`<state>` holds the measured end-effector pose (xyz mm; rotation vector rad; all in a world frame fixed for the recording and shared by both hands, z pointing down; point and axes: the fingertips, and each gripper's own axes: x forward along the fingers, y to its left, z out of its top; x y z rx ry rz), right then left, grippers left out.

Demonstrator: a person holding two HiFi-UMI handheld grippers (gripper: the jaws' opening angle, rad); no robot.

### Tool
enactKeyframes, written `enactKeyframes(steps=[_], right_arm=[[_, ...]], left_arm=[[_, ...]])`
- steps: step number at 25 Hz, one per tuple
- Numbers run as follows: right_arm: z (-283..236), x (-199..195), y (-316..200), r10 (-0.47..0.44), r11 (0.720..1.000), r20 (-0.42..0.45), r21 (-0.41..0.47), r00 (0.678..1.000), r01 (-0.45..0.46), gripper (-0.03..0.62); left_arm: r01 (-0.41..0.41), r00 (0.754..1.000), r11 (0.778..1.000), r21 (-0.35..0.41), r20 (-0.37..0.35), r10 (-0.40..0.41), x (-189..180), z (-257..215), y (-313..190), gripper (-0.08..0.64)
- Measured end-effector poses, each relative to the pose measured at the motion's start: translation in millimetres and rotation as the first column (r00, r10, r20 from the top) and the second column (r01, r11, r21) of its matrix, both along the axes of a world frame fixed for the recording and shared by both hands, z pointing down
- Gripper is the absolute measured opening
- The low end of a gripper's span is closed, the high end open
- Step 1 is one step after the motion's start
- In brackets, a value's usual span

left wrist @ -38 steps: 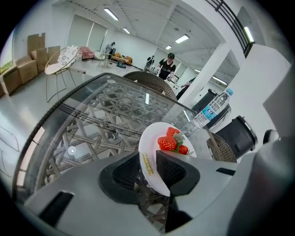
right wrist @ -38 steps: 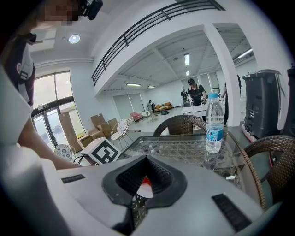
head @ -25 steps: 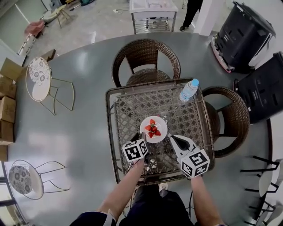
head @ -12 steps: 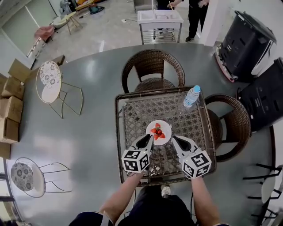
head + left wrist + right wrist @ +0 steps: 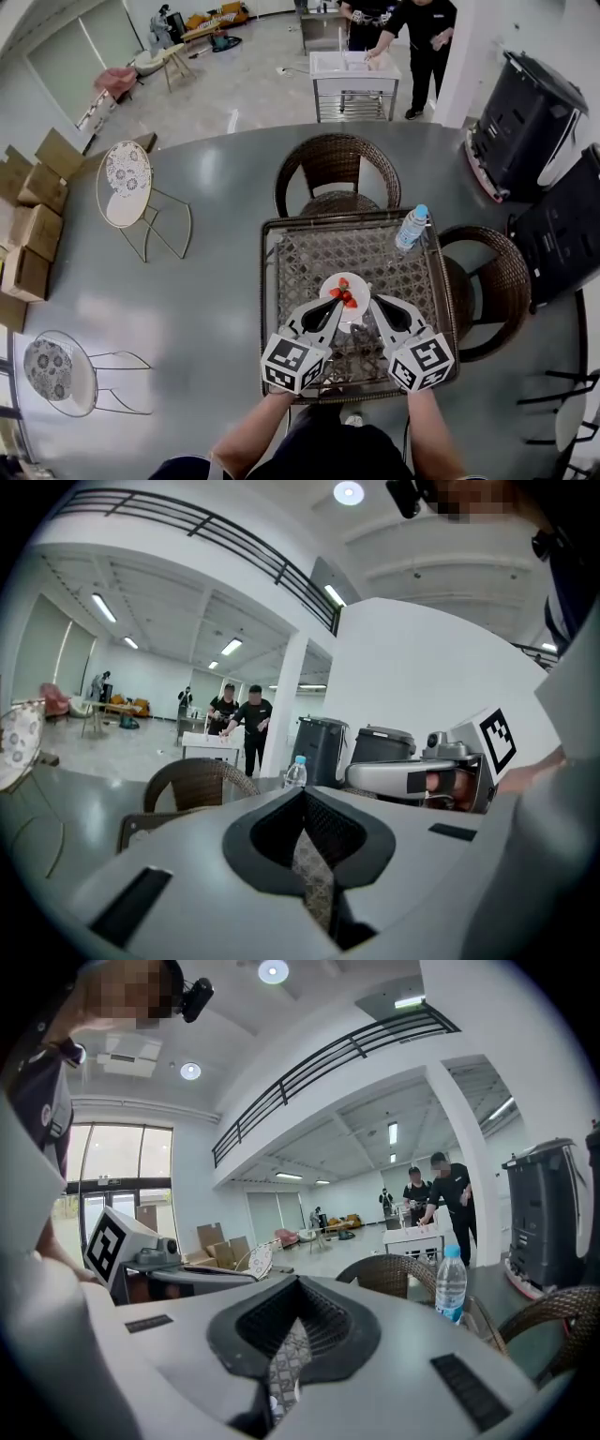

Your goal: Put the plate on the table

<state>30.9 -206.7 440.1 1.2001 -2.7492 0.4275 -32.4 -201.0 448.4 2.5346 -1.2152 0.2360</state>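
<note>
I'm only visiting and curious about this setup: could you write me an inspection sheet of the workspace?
Surface: glass-topped wicker table on a grey floor.
Job's things: white plate with strawberries rests on the table, towards the person's side.
Clutter: water bottle stands upright near the far right corner.
Grippers: left gripper is shut, its jaws have just closed with nothing between them; right gripper is shut and empty; neither holds the plate.
Cables: nothing seen.
Surroundings: wicker chairs at the far and right sides, cardboard boxes at left, two people at a white cart.
</note>
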Motion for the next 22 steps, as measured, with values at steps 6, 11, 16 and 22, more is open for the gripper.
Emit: enactKeyframes(steps=[6,11,16,22], right_arm=[[-32,-8,5,-0.017,0.997,0.028,0.077,0.999,0.014,0.005],[-53,-13,9,-0.031,0.992,0.042,0.122,0.999,0.026,0.005],[-62,-12,8,-0.029,0.990,0.045,0.138,0.999,0.023,0.005],[-64,-16,10,-0.031,0.990,0.042,0.140,0.999,0.025,0.005]], left_arm=[[-0.040,0.999,0.995,0.093,-0.003,0.041,3,-44,5,0.008],[-0.050,0.998,0.991,0.123,-0.032,0.054,5,-65,8,0.008],[-0.056,0.997,0.991,0.121,-0.044,0.062,8,-69,9,0.008],[-0.063,0.996,0.991,0.114,-0.049,0.069,5,-69,10,0.008]])
